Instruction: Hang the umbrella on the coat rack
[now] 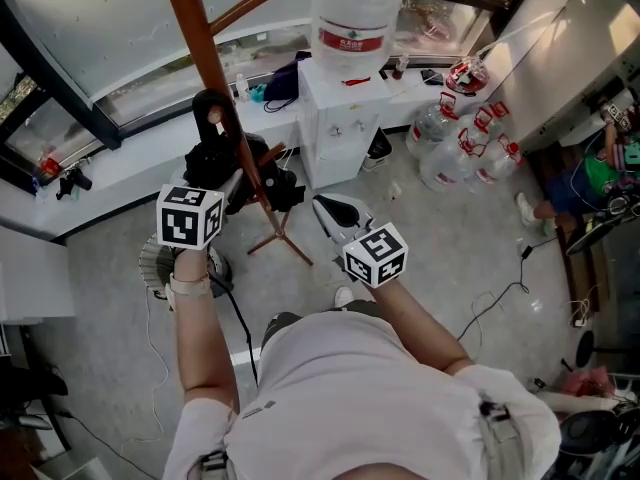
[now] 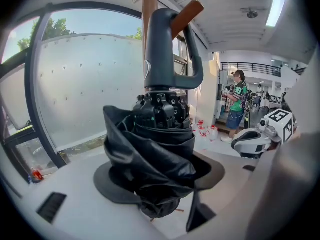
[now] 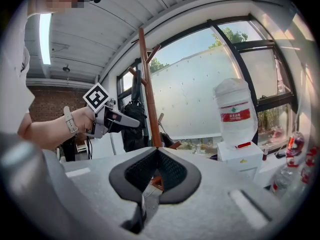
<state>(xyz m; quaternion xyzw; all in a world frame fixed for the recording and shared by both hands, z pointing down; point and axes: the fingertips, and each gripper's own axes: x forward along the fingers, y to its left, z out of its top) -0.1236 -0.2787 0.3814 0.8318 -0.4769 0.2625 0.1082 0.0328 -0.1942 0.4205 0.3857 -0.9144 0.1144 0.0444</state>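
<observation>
The folded black umbrella (image 1: 215,163) hangs beside the brown wooden coat rack pole (image 1: 205,48). Its dark hooked handle (image 1: 213,108) loops over a slanted peg. In the left gripper view the handle (image 2: 162,49) sits over the peg (image 2: 186,11), and my left gripper (image 2: 160,176) is shut on the umbrella's bunched fabric (image 2: 150,154). In the head view the left gripper (image 1: 228,186) is at the rack. My right gripper (image 1: 330,208) is to its right, apart from the umbrella. In its own view the right gripper (image 3: 156,156) is shut and empty, facing the pole (image 3: 148,94).
A white water dispenser (image 1: 345,118) with a large bottle (image 1: 355,8) stands just right of the rack. Several water jugs (image 1: 460,138) sit on the floor further right. Cables trail across the floor (image 1: 500,293). A person in green (image 2: 235,104) stands further off.
</observation>
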